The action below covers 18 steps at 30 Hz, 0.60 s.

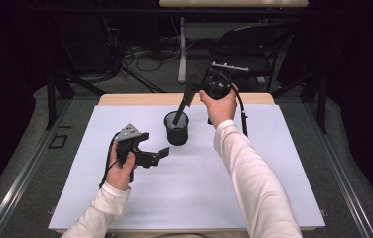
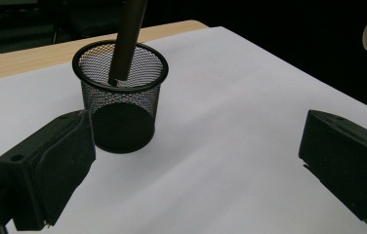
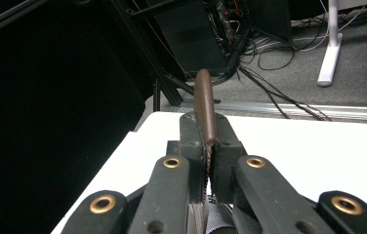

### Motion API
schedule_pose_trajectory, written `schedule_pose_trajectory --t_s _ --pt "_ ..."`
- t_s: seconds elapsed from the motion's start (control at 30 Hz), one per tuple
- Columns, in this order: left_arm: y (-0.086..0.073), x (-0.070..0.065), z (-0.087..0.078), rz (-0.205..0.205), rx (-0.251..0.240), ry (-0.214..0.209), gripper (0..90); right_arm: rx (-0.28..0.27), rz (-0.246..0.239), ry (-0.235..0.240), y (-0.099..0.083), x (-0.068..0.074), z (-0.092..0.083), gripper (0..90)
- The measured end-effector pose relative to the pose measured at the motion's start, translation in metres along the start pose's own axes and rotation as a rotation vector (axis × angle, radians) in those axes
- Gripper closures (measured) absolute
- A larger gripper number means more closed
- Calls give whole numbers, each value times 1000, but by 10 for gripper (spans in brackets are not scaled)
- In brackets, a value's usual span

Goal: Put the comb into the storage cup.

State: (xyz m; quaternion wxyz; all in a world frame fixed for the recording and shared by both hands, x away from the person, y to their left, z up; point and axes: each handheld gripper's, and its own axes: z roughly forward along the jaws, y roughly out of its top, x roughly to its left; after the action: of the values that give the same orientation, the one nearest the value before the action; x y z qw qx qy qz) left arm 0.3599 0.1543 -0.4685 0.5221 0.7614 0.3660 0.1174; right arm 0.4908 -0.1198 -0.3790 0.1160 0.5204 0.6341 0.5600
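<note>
A dark brown stick (image 1: 182,105) – slim, with a rounded upper end – stands tilted in a black wire-mesh cup (image 1: 176,128). Its lower end dips inside the cup near the rim; its upper part is clamped between the right gripper's (image 1: 194,84) jaws. The cup – round, upright, open at the top – sits on the white sheet toward the far middle of the table.

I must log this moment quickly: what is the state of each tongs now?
Left tongs: open, holding nothing, beside the black mesh cup.
Right tongs: closed on a dark brown stick, whose lower end is in the cup.
</note>
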Motion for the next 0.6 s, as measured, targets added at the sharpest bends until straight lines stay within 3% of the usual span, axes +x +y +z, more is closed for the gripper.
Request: schedule_pose_trajectory --t_s 0.6 --pt "0 0 1 -1 1 -2 5 30 0 -1 -17 -3 11 867"
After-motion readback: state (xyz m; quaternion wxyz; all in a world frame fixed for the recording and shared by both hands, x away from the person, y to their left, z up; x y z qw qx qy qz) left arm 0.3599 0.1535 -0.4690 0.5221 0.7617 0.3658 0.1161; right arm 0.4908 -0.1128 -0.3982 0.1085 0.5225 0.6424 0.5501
